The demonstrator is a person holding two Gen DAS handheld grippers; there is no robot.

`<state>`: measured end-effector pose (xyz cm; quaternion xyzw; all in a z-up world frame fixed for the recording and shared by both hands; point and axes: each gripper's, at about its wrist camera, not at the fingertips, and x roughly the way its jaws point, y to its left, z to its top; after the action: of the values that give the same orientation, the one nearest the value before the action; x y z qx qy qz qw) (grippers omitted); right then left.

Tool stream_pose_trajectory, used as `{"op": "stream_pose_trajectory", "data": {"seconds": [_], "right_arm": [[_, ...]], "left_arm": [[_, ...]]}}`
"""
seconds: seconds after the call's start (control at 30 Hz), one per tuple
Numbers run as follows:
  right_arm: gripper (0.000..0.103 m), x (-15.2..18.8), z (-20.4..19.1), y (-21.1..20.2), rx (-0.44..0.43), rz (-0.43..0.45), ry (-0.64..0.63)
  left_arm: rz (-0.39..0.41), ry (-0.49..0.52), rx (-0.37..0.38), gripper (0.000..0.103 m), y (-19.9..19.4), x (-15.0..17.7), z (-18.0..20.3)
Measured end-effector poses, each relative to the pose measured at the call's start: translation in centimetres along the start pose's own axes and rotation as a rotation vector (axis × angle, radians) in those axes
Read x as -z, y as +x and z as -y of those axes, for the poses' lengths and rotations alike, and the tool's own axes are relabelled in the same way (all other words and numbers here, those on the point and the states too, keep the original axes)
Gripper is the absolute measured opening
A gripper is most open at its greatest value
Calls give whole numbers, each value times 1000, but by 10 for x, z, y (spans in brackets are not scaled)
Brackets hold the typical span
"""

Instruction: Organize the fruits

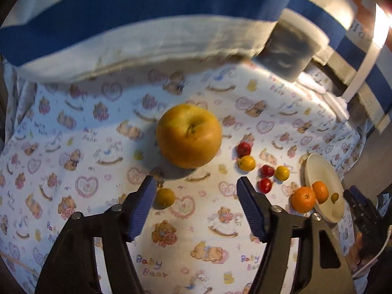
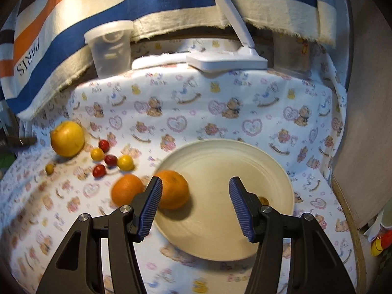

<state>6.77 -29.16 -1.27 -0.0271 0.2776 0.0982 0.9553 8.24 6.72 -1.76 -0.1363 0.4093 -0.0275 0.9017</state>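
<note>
The big yellow apple (image 1: 188, 136) sits on the bear-print cloth (image 1: 73, 147) of the worktop, just beyond the left tongs (image 1: 196, 186), whose jaws stand apart with nothing between them. The step in hand looks like taking that apple. To do it well, bring the pads down level on either side of its widest part; the present gap seems narrower than the fruit, so widen first. Mind the small yellow fruit (image 1: 164, 198) just beside the left pad at 7 o'clock from the apple. At 4 o'clock lie small red and yellow fruits (image 1: 265, 171). Further out, the plate (image 2: 245, 161) holds one orange (image 2: 174, 188), with a second orange (image 2: 126, 187) on the cloth at its 9 o'clock rim. The right tongs (image 2: 196, 192) hang over the plate, jaws apart and empty.
</note>
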Motion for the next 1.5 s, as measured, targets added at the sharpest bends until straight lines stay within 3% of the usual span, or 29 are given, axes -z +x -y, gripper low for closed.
{"op": "stream_pose_trajectory", "data": {"seconds": [0.1,0.23,0.33,0.53,0.83,1.0,1.2,1.3,1.5], "right_arm": [[59,-13,-19,-4,-12,13,-8],[59,-29,-50,-5,-30,22,-36],[59,-38,-71,-3,-37,30,-54],[59,-50,-101,5,-66,32,-73],[59,-60,-139,24,-85,6,-85],[59,-56,-162,38,-113,-34,-106],[58,-44,-158,61,-131,-106,-71],[54,-37,-156,82,-91,-194,-89],[42,-26,-145,108,-128,-307,-30]], "left_arm": [[-56,-1,-34,49,15,2,-7],[-120,-36,-21,26,31,5,-18],[-129,-32,-14,26,35,7,-18],[-126,-11,-77,25,41,4,-17],[-167,-9,-80,23,57,6,-21],[-118,32,-118,23,51,6,-14],[7,59,-45,23,17,4,0],[66,71,-15,23,7,4,7],[105,35,-12,23,2,0,-3]]}}
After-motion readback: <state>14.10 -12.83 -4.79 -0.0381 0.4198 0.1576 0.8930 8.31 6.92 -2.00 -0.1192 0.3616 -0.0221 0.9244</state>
